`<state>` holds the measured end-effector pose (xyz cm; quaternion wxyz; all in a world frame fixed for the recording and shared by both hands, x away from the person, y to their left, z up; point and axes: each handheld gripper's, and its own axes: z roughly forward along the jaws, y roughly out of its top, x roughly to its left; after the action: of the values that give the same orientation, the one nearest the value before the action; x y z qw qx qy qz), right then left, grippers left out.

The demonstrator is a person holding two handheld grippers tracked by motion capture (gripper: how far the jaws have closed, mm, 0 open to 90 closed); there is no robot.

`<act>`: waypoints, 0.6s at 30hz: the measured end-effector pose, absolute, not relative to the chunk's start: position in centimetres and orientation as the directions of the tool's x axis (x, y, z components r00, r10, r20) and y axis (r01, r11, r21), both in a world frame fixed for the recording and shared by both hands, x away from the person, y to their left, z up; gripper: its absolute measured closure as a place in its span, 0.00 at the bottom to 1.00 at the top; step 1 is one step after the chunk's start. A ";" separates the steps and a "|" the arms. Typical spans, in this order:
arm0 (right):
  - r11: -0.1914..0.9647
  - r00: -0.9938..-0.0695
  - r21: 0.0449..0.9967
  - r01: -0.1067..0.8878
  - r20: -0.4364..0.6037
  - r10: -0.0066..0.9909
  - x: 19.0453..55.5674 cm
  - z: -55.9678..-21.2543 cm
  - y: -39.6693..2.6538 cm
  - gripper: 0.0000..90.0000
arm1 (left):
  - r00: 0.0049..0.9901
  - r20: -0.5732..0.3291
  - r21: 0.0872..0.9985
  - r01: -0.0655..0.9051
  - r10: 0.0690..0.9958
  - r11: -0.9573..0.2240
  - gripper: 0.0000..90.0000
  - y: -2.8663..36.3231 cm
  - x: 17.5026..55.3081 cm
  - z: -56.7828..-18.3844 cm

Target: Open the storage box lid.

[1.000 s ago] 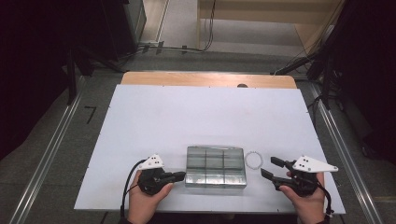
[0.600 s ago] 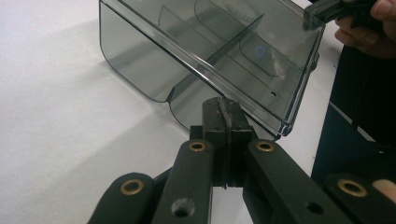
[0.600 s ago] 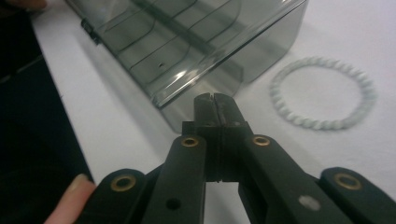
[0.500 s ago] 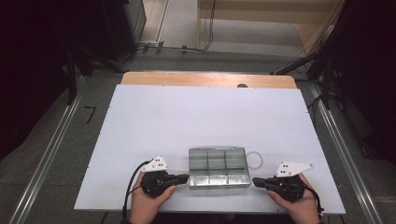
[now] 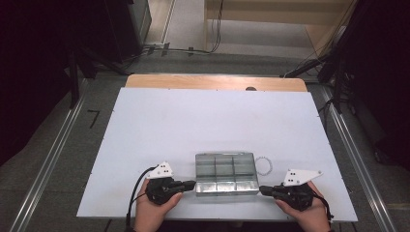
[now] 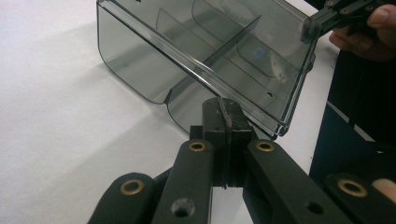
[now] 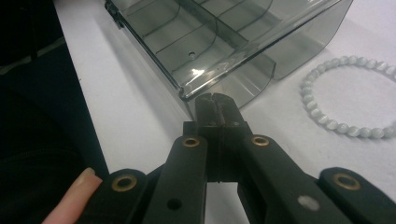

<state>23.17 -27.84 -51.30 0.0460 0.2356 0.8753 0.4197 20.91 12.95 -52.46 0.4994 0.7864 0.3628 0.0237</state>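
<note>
A smoky clear plastic box (image 5: 225,172) with divided compartments sits near the table's front edge. My left gripper (image 5: 191,183) is shut, and its tips meet the box's near left corner. In the left gripper view the shut tips (image 6: 226,108) lie just under the rim of the box (image 6: 205,51). My right gripper (image 5: 263,190) is shut at the box's near right corner. Its tips (image 7: 216,103) sit below the rim of the box (image 7: 210,42). A pale bead bracelet (image 5: 263,165) lies flat beside the box's right end, also the bracelet (image 7: 343,93) on the table.
The white table top (image 5: 212,121) stretches open behind the box, with a wooden strip (image 5: 215,82) along its far edge. The near edge lies right under both hands. The other hand's gripper (image 6: 336,16) shows beyond the box's far end.
My right gripper has moved left and toward the near edge, reaching the box's right corner. The left gripper has barely moved. The box has shifted slightly.
</note>
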 end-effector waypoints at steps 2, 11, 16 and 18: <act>0.536 -0.886 0.758 0.372 0.117 0.449 23.2 -51.3 -27.9 0.97 | 0.735 -0.327 0.803 0.548 0.595 -0.236 1.00 12.9 20.9 -52.4; 0.507 -0.893 0.784 0.359 0.131 0.430 23.0 -50.9 -27.8 0.97 | 0.743 -0.333 0.811 0.540 0.581 -0.226 1.00 13.1 20.9 -52.4; 0.499 -0.891 0.786 0.365 0.138 0.433 22.9 -50.9 -27.8 0.97 | 0.744 -0.328 0.815 0.535 0.582 -0.224 1.00 13.0 20.9 -52.3; 0.491 -0.892 0.792 0.364 0.145 0.428 23.0 -50.9 -27.9 0.97 | 0.745 -0.331 0.818 0.533 0.579 -0.217 1.00 13.1 20.9 -52.2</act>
<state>22.95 -27.85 -50.90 0.0354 0.2295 0.8626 0.4495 20.85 13.06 -52.24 0.5142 0.7798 0.3563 0.0224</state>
